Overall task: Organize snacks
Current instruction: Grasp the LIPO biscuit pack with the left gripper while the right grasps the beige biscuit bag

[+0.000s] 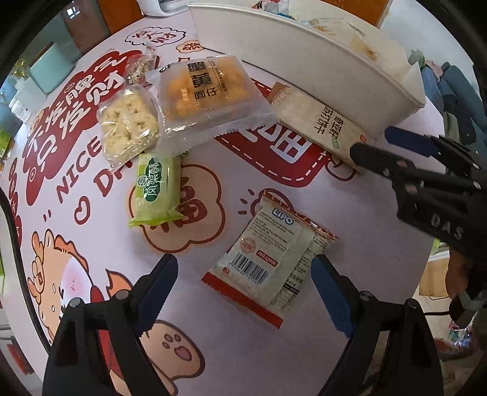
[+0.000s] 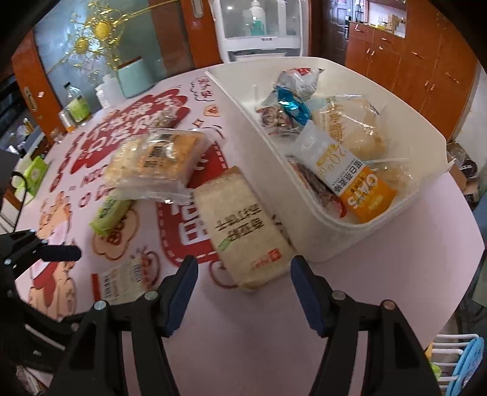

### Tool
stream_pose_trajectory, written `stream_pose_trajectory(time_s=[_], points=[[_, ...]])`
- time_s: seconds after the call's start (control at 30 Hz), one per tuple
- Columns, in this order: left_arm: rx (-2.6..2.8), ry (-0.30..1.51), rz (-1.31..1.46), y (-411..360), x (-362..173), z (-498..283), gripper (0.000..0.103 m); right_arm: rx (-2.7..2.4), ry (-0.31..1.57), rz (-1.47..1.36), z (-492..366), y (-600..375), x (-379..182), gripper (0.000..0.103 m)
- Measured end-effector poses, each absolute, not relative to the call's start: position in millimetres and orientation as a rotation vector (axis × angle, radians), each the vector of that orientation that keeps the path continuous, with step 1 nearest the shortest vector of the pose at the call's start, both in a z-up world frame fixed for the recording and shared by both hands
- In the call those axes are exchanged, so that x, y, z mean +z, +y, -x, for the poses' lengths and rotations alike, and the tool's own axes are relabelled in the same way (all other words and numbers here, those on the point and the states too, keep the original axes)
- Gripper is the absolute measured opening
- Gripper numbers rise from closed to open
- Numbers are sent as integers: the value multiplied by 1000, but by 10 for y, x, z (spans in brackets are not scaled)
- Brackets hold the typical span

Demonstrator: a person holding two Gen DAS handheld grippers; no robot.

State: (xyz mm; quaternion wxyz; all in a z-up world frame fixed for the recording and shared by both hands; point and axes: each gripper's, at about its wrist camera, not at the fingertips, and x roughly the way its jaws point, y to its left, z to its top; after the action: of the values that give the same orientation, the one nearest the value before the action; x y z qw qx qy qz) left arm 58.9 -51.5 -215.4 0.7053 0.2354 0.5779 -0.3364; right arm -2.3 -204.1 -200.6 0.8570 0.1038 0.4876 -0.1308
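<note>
The left gripper (image 1: 245, 283) hangs with its jaws spread wide over a flat white-and-red LIPO snack packet (image 1: 268, 262) lying barcode-up on the table; the blue-padded fingers stand on either side of the packet's near end, and no grip on it can be made out. The right gripper (image 2: 243, 274) also has its jaws wide and nothing clamped, poised at the near end of a long cream-coloured cracker pack with green and dark lettering (image 2: 240, 228), which lies just beside the outer wall of a white rectangular plastic bin (image 2: 274, 152). In the left view the same gripper reaches in from the right, its dark fingertips at that pack's end. Inside the bin lie several wrapped snacks, among them an orange-and-white oats bar (image 2: 350, 179), a clear-wrapped pale bun (image 2: 356, 128) and a blue foil packet (image 2: 289, 105). Farther out on the table, a clear square packet of yellow puffed bites (image 1: 207, 94) overlaps a clear bag of pale rice-puff squares (image 1: 127, 121), with a small light-green wrapped cake (image 1: 155, 189) just below them and a little twisted-wrap sweet (image 1: 138, 68) behind. The round table wears a pink cloth printed with red Chinese characters and cartoon animals (image 1: 91, 289). Around the room stand reddish-brown wooden cabinets (image 2: 411, 70), a white glass-fronted appliance (image 2: 258, 27) and a mint-green box (image 2: 134, 76).
</note>
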Motion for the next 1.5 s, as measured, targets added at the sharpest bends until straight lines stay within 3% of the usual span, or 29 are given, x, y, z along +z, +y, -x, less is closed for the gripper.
stream_pose_trajectory(time_s=[0.33,0.6,1.33,1.43,1.5], points=[[-731,1307,-515,-580,-2266,-629,88,-235,1067,-227,-168,-2122,-2182,62],[-726,1323,-494,-604,-2308,-693,89,-203,1108,-159,-308,-2046,-2247,73],[-749,1361,-500,-684,-2370,-794,90,-244,1086,-172,-526,-2061,-2366,75],[-779,1394,-506,-684,-2395,-763,90,-264,1088,-131,-547,-2016,-2379,71],[-802,1418,-521,-683,-2426,-744,90,-251,1079,-123,-517,-1995,-2359,57]])
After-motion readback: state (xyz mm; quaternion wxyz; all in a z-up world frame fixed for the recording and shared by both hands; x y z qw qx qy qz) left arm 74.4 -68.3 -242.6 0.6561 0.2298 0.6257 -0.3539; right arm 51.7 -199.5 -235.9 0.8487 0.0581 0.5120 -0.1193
